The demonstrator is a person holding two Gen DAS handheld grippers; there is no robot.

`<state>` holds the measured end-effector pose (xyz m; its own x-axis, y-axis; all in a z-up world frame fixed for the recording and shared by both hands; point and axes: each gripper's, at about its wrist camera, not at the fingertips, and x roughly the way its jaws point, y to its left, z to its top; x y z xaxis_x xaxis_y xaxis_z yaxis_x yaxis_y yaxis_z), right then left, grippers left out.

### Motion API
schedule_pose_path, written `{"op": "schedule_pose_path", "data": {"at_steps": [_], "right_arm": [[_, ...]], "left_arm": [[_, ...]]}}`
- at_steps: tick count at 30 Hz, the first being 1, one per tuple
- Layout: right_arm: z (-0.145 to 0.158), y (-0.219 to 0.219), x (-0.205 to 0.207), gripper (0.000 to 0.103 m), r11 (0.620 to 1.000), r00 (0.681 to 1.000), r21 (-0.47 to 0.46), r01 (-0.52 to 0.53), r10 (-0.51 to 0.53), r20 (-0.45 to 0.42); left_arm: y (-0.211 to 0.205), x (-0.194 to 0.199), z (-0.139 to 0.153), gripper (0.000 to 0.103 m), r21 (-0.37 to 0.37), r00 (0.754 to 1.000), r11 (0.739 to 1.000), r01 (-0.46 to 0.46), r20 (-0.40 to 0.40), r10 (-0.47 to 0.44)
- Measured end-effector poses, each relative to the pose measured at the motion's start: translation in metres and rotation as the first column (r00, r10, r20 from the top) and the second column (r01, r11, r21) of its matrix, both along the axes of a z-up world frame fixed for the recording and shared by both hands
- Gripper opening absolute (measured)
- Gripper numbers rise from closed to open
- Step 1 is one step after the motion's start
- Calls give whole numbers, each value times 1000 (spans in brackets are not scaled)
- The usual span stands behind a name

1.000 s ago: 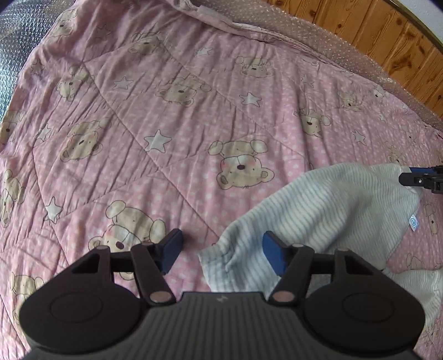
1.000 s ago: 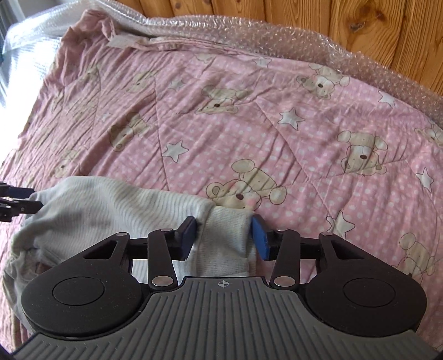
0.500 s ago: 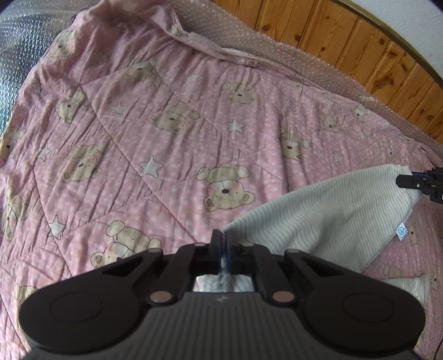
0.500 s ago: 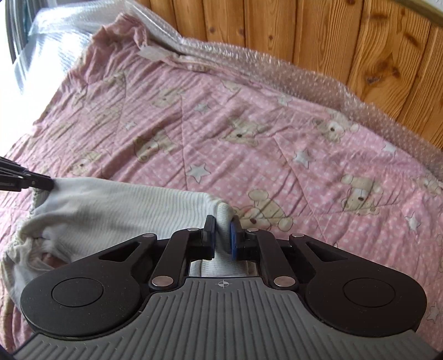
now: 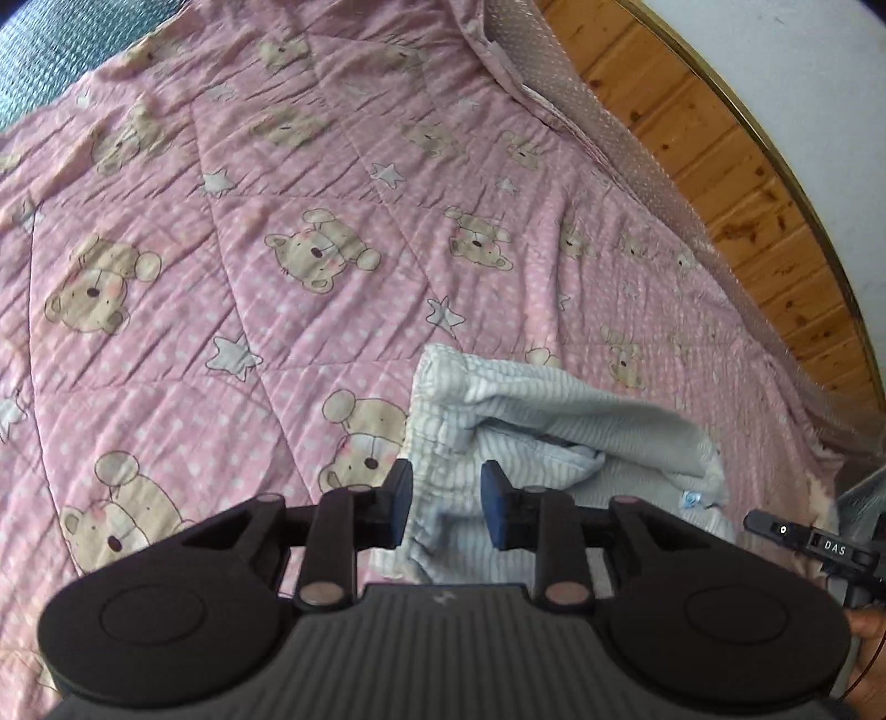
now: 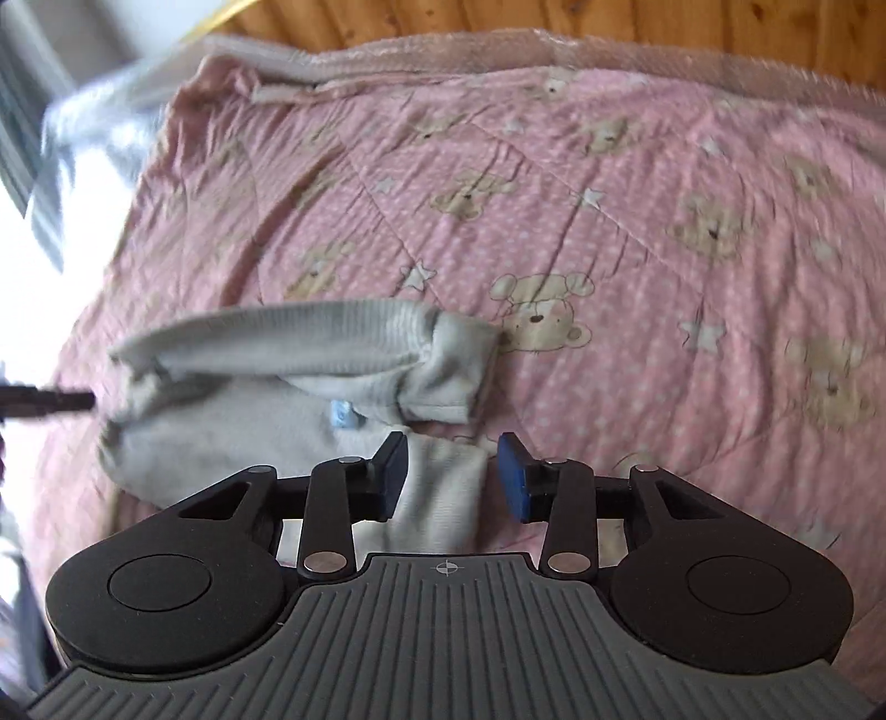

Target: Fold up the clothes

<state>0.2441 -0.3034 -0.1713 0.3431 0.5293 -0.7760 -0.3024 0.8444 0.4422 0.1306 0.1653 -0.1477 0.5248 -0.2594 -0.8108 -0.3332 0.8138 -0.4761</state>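
One garment (image 5: 559, 426), pale grey with fine ribbing, folded over on itself and lying on one pink quilt (image 5: 277, 310) printed with bears and stars, spread over a bed. Sits toward the near edge of the quilt, a loose upper layer draped across a lower one, one small blue label (image 6: 344, 414) showing between the layers. Two tongs in play. Left tongs (image 5: 446, 504) parted, just been opening, the blue pads standing either side of a bunched strip of the garment without pressing on it: released. Right tongs (image 6: 453, 475) likewise parted, just been opening, a cuff-like end of the garment lying between the pads, nearer the left pad and clear of the right one: released too. Tip of the right tongs seen at the right edge of the left view, beside the garment's far end; tip of the left tongs seen at the left edge of the right view, just beside the garment's other end. Part of one hand (image 5: 866, 642) showing low at the right rim of the left view. One strip of bubble wrap (image 6: 498, 52) running along the quilt's far edge, against one wall of wooden panelling (image 5: 736, 183). Right view partly blurred at its left side.
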Motion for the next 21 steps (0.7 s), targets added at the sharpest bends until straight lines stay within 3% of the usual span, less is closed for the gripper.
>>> {"op": "schedule_pose_path", "data": {"at_steps": [1, 3, 6, 8, 9, 11, 13, 15, 17, 18, 19, 20, 21], "right_arm": [[-1, -3, 4, 51, 994, 997, 83, 65, -61, -55], [-4, -3, 15, 59, 962, 977, 205, 180, -150, -151], [-6, 5, 37, 65, 911, 937, 275, 307, -240, -253], [-10, 11, 54, 68, 880, 907, 305, 364, -261, -331], [-12, 17, 62, 74, 884, 902, 295, 364, -254, -350], [-7, 35, 75, 80, 940, 934, 204, 275, -210, -289], [2, 58, 83, 80, 993, 984, 29, 112, -107, -139], [4, 76, 89, 81, 993, 998, -113, -46, 41, -42], [-2, 83, 91, 80, 967, 986, -190, -167, 165, -23], [-5, 87, 92, 77, 947, 974, -230, -225, 227, -18], [-8, 89, 93, 62, 929, 961, -254, -270, 274, -18], [-11, 89, 92, 48, 918, 952, -258, -300, 305, -23], [-11, 87, 90, 12, 907, 941, -263, -330, 338, -18]], "left_arm": [[4, 5, -3, 41, -38, 999, 998, -41, -15, 41], [13, 17, -8, 44, -113, 993, 987, -113, -40, 109], [25, 37, -11, 56, -250, 977, 945, -210, -86, 194], [30, 47, -12, 63, -284, 968, 926, -247, -120, 221], [31, 51, -12, 65, -291, 964, 921, -259, -130, 230], [33, 58, -17, 74, -286, 953, 915, -286, -183, 241], [34, 65, -24, 74, -288, 938, 905, -314, -242, 248], [35, 69, -28, 74, -292, 929, 897, -332, -267, 257], [33, 72, -30, 74, -291, 928, 898, -331, -271, 254], [31, 73, -30, 73, -288, 930, 901, -324, -270, 248], [28, 74, -31, 70, -283, 933, 906, -314, -270, 239], [26, 76, -32, 61, -278, 935, 911, -304, -270, 230], [23, 77, -32, 52, -273, 938, 916, -293, -269, 220]]}}
